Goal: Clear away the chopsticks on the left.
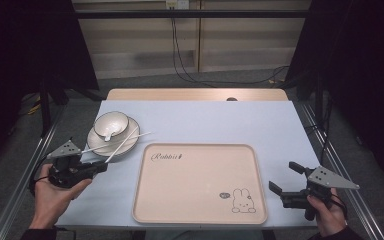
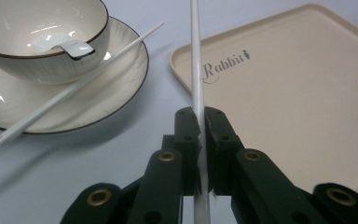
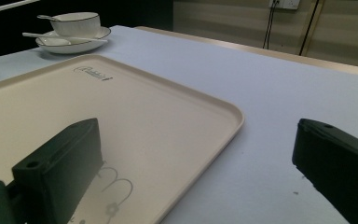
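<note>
Gripping one chopstick (image 2: 196,56) near its end, your left gripper (image 2: 200,122) jaws are clamped; lift it level toward the tray (image 1: 200,210) at three o'clock. Right gripper (image 1: 286,186) jaws gape, empty.

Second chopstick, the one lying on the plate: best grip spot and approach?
Grip the chopstick on its near end, which overhangs the plate rim above the table. Come from the plate's near-left side, jaws straddling the thin shaft; elsewhere the bowl and rim crowd it.
</note>
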Demonstrator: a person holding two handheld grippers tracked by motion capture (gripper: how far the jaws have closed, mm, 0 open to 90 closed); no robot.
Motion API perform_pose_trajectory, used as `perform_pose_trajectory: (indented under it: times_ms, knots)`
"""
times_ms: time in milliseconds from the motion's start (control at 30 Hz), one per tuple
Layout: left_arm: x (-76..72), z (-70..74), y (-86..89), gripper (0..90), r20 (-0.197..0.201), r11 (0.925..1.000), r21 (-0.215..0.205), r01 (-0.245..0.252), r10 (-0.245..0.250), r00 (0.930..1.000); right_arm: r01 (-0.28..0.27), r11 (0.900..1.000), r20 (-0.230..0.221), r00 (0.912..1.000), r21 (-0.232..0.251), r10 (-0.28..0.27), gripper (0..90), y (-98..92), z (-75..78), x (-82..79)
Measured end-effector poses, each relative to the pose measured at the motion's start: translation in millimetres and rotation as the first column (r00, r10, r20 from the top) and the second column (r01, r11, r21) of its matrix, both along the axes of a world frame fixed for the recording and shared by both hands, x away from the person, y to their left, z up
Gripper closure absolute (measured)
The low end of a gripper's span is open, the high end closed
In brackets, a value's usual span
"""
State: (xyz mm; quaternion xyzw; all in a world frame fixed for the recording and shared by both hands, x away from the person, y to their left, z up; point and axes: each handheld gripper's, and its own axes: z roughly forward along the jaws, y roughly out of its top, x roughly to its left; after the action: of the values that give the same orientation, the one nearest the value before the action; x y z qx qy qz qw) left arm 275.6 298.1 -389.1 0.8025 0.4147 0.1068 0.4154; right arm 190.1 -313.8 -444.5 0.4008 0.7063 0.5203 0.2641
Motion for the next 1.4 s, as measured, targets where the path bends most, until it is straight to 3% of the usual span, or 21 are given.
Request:
perform_pose_trajectory:
  times_ms: [33,300,333,467,600,633,733,833,867,967,1033,1200,1267,1333,1400]
  knots:
    - [-4.9,-1.8,-4.3,84.6,-0.010,0.9985,-0.004,-0.054,0.054,0.9985,-0.003,1.000,0.001,1.0000,-0.001,0.003,1.0,0.0,0.2,0.0]
    - [-21.6,-7.0,-20.9,84.6,-0.035,0.9926,-0.034,-0.117,0.116,0.9927,-0.007,1.000,0.001,1.0000,-0.005,0.007,1.1,0.9,-0.2,0.6]
    - [-27.0,-7.8,-24.9,84.7,-0.055,0.9897,-0.033,-0.140,0.138,0.9889,-0.008,1.000,0.001,1.0000,-0.003,0.008,1.1,1.3,-0.2,0.6]
    - [-36.0,-9.0,-32.7,84.7,-0.069,0.9900,-0.029,-0.138,0.135,0.9884,-0.007,1.000,0.003,1.0000,-0.003,0.007,1.1,1.1,-0.2,0.7]
    - [-43.8,-13.7,-45.8,84.7,-0.101,0.9841,-0.032,-0.175,0.171,0.9801,-0.008,1.000,0.002,1.0000,-0.003,0.008,1.1,1.6,-0.1,1.1]
    - [-45.6,-16.6,-49.0,84.6,-0.102,0.9790,-0.043,-0.199,0.194,0.9757,-0.009,1.000,0.002,1.0000,-0.003,0.009,1.1,1.7,-0.1,1.2]
    - [-47.6,-20.8,-55.7,84.7,-0.115,0.9767,-0.030,-0.212,0.208,0.9714,-0.008,1.000,0.002,1.0000,-0.002,0.008,1.1,1.5,-0.1,1.4]
    - [-46.4,-26.3,-66.2,84.7,-0.152,0.9696,-0.012,-0.244,0.240,0.9589,-0.012,1.000,0.001,0.9999,-0.004,0.012,1.1,1.9,0.0,1.6]
    - [-46.4,-26.3,-66.2,84.7,-0.152,0.9696,-0.012,-0.244,0.240,0.9589,-0.012,1.000,0.001,0.9999,-0.004,0.012,1.1,1.9,0.0,1.6]
    - [-42.9,-31.6,-73.4,84.6,-0.187,0.9618,-0.012,-0.274,0.267,0.9455,-0.014,1.000,0.002,0.9999,-0.007,0.014,1.1,1.9,-0.1,1.9]
    - [-41.2,-32.1,-77.0,84.7,-0.202,0.9610,-0.010,-0.277,0.269,0.9418,-0.012,1.000,0.000,0.9999,-0.005,0.012,1.1,2.2,-0.1,1.9]
    - [-30.6,-39.3,-92.5,84.6,-0.202,0.9571,0.016,-0.289,0.287,0.9365,-0.017,1.000,-0.002,0.9999,-0.011,0.017,1.1,2.8,-0.3,2.3]
    - [-25.7,-43.4,-100.4,84.6,-0.222,0.9614,0.003,-0.275,0.269,0.9372,-0.016,1.000,-0.004,0.9999,-0.011,0.016,1.2,2.5,-0.4,2.6]
    - [-20.4,-49.1,-111.1,84.6,-0.240,0.9661,0.021,-0.257,0.255,0.9368,-0.017,1.000,-0.001,0.9999,-0.010,0.017,1.2,2.5,-0.3,2.3]
    - [-20.5,-49.7,-113.2,84.6,-0.232,0.9633,0.026,-0.267,0.266,0.9357,-0.022,1.000,-0.001,0.9998,-0.010,0.022,1.2,2.3,-0.2,2.0]
